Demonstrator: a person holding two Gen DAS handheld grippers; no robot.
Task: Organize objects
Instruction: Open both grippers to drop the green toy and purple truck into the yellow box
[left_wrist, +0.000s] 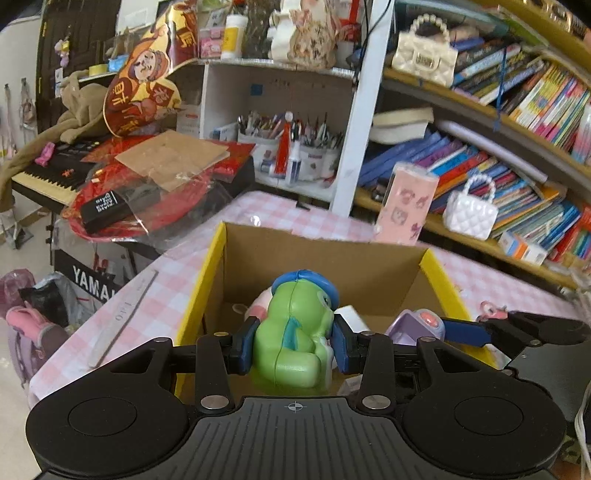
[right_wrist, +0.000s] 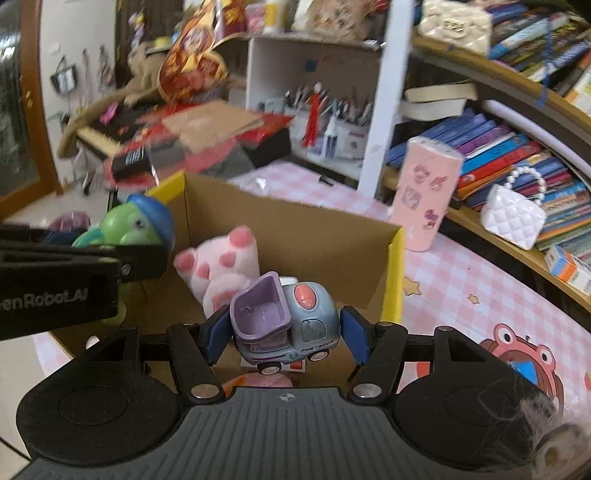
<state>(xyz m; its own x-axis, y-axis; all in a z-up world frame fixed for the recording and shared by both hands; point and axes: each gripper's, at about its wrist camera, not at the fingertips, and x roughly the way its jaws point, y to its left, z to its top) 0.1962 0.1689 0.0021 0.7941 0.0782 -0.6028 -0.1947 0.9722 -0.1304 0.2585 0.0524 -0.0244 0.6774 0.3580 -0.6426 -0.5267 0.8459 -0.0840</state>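
Toys: two are held above an open cardboard box, one in each gripper.
Left gripper (left_wrist: 293, 341): its blue pads are clamped on both sides of a green turtle toy (left_wrist: 295, 332).
Green turtle toy: soft-looking, with a blue cap, upright between the pads and seen from behind; it hangs over the near end of the cardboard box (left_wrist: 325, 254).
Right gripper (right_wrist: 284, 332): its pads grip a toy truck (right_wrist: 286, 321), one against the purple tipper, the other just beside the grey cab; whether that second pad touches cannot be told.
Toy truck: grey-blue with a purple tipper and a pink light on top, lettered "FUN TRUCK", held over the box's inside near its right wall.
Grippers together: side by side over the box, left one to the left; each shows at the edge of the other's view.
Cardboard box: brown inside, yellow along its rims, standing open on the table.
Box contents: a pink plush toy (right_wrist: 221, 269) lies against the far-left part, with small white and pink items beneath the truck, too hidden to name.
Table (left_wrist: 155, 291): covered with a pink-and-white checked cloth.
Pink cup (right_wrist: 426, 192): a tall tumbler with stickers, standing on the cloth beyond the box's right corner.
White handbag (right_wrist: 515, 214): small and quilted, with a bead handle, on the bookshelf ledge to the right.
Ruler (left_wrist: 122, 321): lies along the table's left edge.
Background: shelves of books, pen holders and a keyboard piled with red packets.
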